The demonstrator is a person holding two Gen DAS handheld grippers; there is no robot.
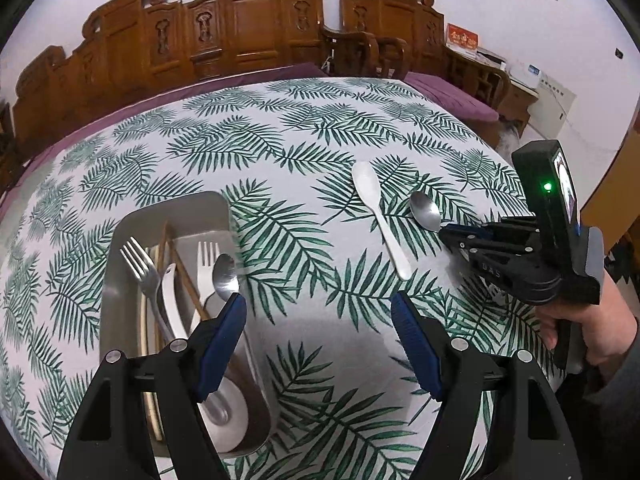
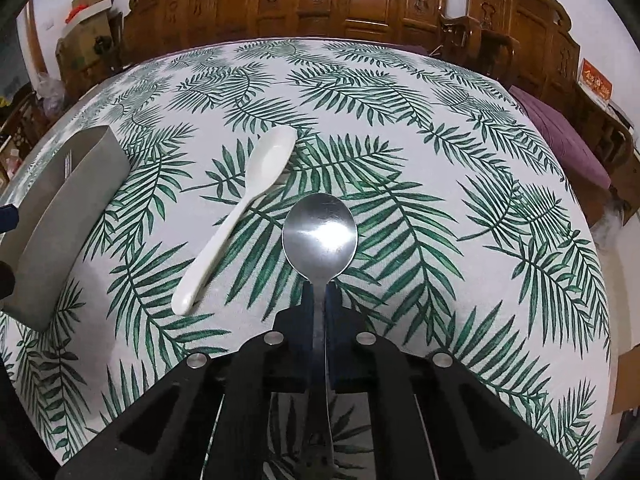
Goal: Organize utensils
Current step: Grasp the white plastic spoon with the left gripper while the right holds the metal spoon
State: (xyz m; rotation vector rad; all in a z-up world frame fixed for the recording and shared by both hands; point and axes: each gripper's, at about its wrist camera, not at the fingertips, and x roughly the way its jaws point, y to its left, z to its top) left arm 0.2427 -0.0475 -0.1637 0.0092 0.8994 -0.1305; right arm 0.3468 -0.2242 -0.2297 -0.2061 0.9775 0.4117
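Right wrist view: my right gripper (image 2: 320,292) is clamped on the neck of the metal spoon (image 2: 320,236), bowl projecting straight ahead of the fingertips, handle running back between the jaws. I cannot tell whether the bowl sits on the tablecloth (image 2: 440,120) or just above it.

Step in hand, as I judge it: carry this spoon to the metal tray (image 2: 60,216), which lies ahead and well to the left of the right gripper. Advice to self: lift level first, since polished steel in smooth pads may pivot about the thin neck; swing left over the white plastic spoon (image 2: 236,208), which lies just left of the held one, without brushing it; lower over the near wall before releasing.

Left wrist view: left gripper (image 1: 318,340) stands wide, holding nothing, its left finger (image 1: 224,344) over the tray (image 1: 120,272), which holds forks (image 1: 138,264), chopsticks (image 1: 188,284) and another steel spoon (image 1: 226,276), all overlapping.

Materials: tray brushed, dull grey, straight-walled with rounded corners; steel spoon mirror-glossy, oval bowl; plastic spoon matt-white, thicker handle; cloth soft, leaf-printed.
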